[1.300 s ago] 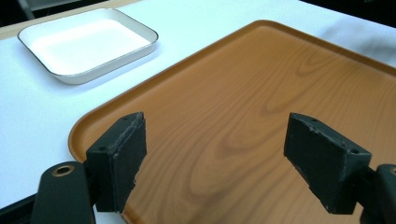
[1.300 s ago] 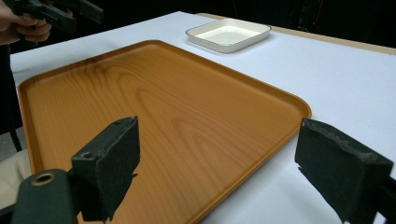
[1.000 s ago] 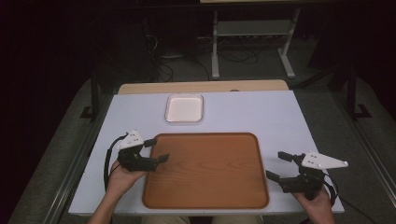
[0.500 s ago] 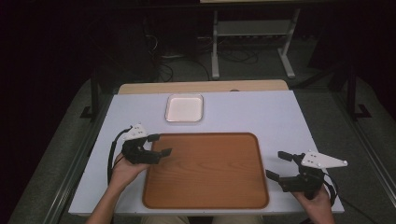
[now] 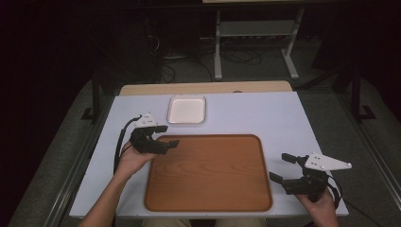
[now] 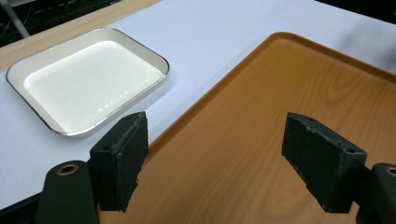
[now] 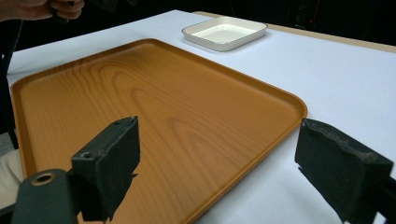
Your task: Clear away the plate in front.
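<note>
Left gripper (image 5: 165, 136), held in the left hand (image 5: 132, 158), jaws spread wide with nothing between them, poised over the far left corner of the wooden tray (image 5: 208, 175); in the left gripper view, one jaw above the tray's edge, the other above its floor. Right gripper (image 5: 284, 169), jaws likewise set well apart and empty, gripped by the right hand (image 5: 324, 203) at the near right corner of the tray, just off its rim over the table (image 5: 265, 113).

Tray: rectangular with rounded corners, warm orange-brown, wood grain visible as long curved bands in the right gripper view (image 7: 154, 107), low raised rim all round, nothing on its surface. Lying flat on the near half of the white table, long side toward the person.

White enamel dish (image 5: 187, 109): small, shallow, rectangular, thin dark rim, glossy inside (image 6: 88, 81), empty. Placed just beyond the tray's far left corner, apart from it.
</note>
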The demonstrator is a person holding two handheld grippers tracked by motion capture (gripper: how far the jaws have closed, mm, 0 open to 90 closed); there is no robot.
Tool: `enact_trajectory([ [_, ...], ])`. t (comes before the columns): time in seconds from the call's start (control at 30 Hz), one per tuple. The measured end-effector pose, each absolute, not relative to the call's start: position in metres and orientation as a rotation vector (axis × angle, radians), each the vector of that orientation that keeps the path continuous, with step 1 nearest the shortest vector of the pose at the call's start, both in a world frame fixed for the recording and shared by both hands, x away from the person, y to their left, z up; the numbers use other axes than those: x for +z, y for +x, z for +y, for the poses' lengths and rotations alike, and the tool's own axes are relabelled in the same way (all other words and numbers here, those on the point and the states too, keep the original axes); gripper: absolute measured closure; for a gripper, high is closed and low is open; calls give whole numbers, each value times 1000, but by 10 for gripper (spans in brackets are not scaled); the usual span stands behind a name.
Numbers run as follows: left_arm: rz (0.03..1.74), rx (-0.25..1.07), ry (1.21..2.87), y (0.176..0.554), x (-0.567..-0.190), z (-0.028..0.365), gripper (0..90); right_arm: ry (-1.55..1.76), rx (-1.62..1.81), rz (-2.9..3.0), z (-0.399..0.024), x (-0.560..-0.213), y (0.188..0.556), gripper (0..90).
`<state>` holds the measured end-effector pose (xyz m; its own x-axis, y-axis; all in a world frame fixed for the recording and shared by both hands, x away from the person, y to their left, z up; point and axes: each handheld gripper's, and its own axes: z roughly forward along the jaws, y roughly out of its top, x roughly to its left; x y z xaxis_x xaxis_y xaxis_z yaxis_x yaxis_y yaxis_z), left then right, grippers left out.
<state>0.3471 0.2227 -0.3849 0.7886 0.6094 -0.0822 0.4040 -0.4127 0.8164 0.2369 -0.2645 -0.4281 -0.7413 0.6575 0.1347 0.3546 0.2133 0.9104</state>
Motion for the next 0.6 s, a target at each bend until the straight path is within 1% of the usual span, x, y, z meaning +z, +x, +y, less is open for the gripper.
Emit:
enact_trajectory([
  [0.6, 780, 261, 2096, 384, -384, 218, 230, 964, 1561, 2195, -267, -428, 237, 133],
])
